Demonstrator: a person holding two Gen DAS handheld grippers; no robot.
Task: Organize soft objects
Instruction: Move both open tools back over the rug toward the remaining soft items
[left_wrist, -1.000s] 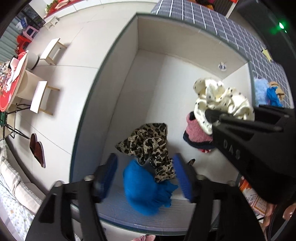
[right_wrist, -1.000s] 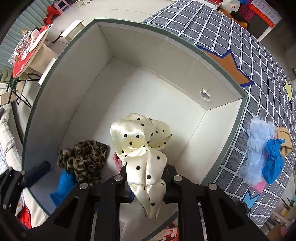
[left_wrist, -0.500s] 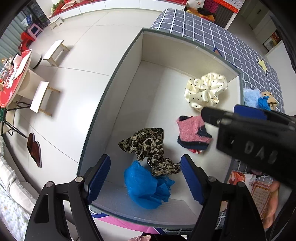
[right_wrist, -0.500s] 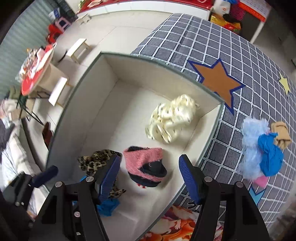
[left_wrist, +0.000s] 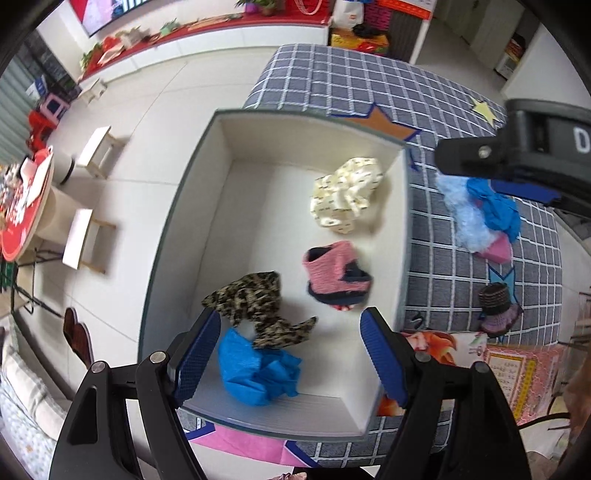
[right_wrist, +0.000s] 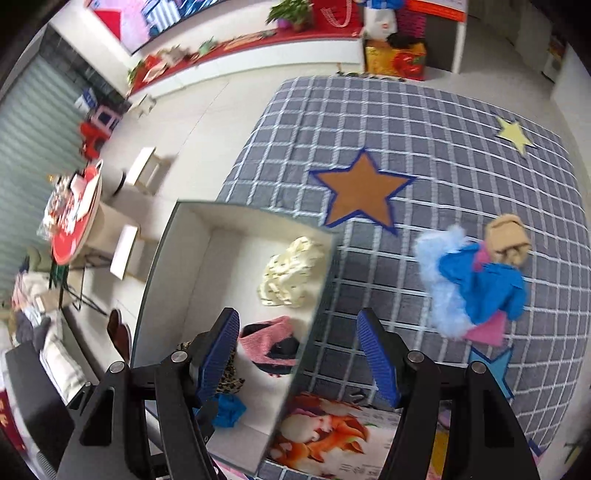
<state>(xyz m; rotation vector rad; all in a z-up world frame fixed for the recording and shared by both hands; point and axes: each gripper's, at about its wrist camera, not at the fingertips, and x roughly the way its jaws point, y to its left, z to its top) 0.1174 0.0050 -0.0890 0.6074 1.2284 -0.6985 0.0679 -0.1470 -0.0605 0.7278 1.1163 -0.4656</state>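
Note:
A white box (left_wrist: 192, 206) (right_wrist: 162, 266) stands on the grey checked mat. Inside lie a cream dotted scrunchie (left_wrist: 345, 194) (right_wrist: 291, 273), a pink and dark knit piece (left_wrist: 338, 273) (right_wrist: 269, 343), a leopard-print cloth (left_wrist: 255, 302) and a blue cloth (left_wrist: 255, 369). My left gripper (left_wrist: 291, 354) hovers open above the box's near end, nothing between its fingers. My right gripper (right_wrist: 299, 358) is open and empty above the box's right wall. On the mat to the right lies a pile: pale blue fluff (right_wrist: 439, 291) (left_wrist: 461, 218), a blue cloth (right_wrist: 487, 284), a tan piece (right_wrist: 506, 236), a pink piece (right_wrist: 484, 330).
A small knitted brown and purple item (left_wrist: 495, 306) lies on the mat (right_wrist: 424, 122) right of the box. A picture mat with orange flowers (right_wrist: 325, 432) lies at the box's near corner. White stools (left_wrist: 88, 236) and a red round table (left_wrist: 22, 206) stand on the tiled floor at left.
My right gripper let go of the cream dotted scrunchie, which now lies in the box, then rose and swung right toward the mat. My left gripper rose above the box.

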